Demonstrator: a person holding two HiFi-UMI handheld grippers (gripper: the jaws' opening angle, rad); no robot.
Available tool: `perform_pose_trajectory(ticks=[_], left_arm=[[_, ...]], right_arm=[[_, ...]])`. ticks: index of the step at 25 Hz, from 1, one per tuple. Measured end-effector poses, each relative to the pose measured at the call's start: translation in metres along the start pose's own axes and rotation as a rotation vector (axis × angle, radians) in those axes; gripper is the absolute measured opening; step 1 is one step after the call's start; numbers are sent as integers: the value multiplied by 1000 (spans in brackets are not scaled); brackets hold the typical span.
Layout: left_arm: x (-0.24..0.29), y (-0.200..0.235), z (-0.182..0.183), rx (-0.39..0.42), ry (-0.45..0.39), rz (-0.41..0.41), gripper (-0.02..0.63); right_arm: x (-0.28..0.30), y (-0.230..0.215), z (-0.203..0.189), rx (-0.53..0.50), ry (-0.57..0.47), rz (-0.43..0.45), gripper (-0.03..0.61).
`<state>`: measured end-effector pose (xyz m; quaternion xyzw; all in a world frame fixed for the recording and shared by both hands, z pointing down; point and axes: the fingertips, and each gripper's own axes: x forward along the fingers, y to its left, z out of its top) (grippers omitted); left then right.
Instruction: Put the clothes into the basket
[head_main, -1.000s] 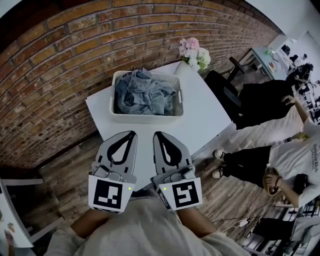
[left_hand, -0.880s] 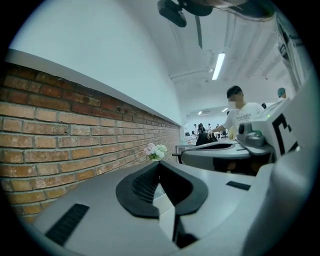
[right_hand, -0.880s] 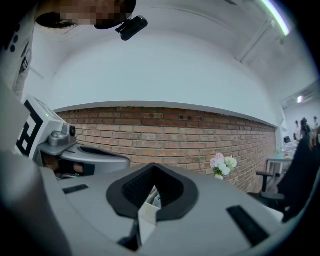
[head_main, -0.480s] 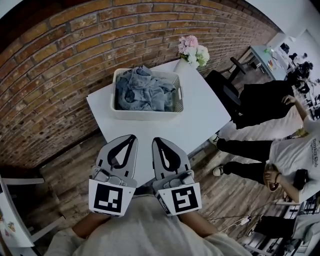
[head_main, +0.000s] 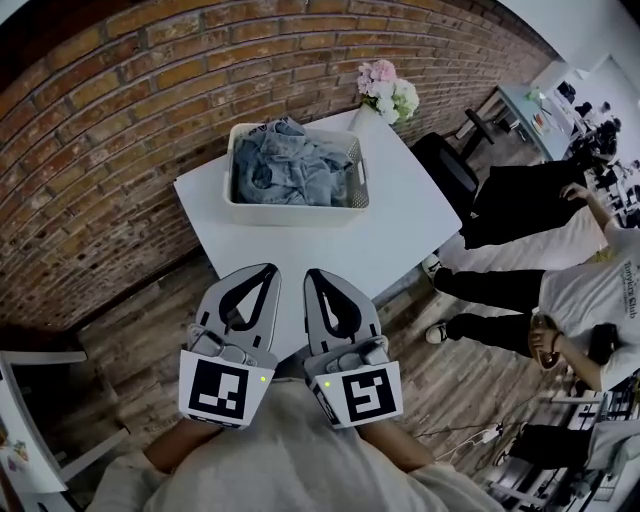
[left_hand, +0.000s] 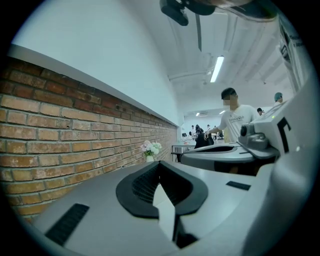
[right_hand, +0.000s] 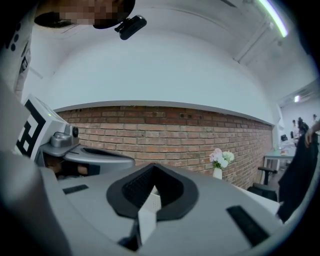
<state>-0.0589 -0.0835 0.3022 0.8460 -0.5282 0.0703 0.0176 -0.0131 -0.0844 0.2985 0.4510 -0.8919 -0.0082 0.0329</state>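
Denim-blue clothes (head_main: 295, 172) lie crumpled inside the white basket (head_main: 290, 214), piled up to about its rim. The basket stands ahead of both our grippers, well apart from their tips, and a little closer to the line of the left one than the right.

We hold the left gripper (head_main: 267, 269) and the right gripper (head_main: 309, 273) side by side near our body, both pointing roughly level toward the basket. Each gripper view shows its jaws brought together with nothing between them, so both are closed and empty. Their tips reach over the near edge of the white table (head_main: 345, 250) that carries the basket.

Beyond the basket, ahead and to the right of the right gripper, a white vase (head_main: 364, 118) of pink and white flowers (head_main: 388, 88) stands at the table's far corner. A red brick wall (head_main: 110, 130) runs behind the table and along the left gripper's side. A dark chair (head_main: 448, 172) stands off the right gripper's side, past the table, and farther that way a person in a white shirt (head_main: 575, 300) is over the wooden floor (head_main: 140, 340).
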Motion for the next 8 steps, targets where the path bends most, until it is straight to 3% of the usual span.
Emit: perform_pose_trajectory(ticks=[8], left_arm=[[-12,-7,-8,9,-12,-6,9]], right_arm=[[-11,11,-10,-7,-4,-2,5]])
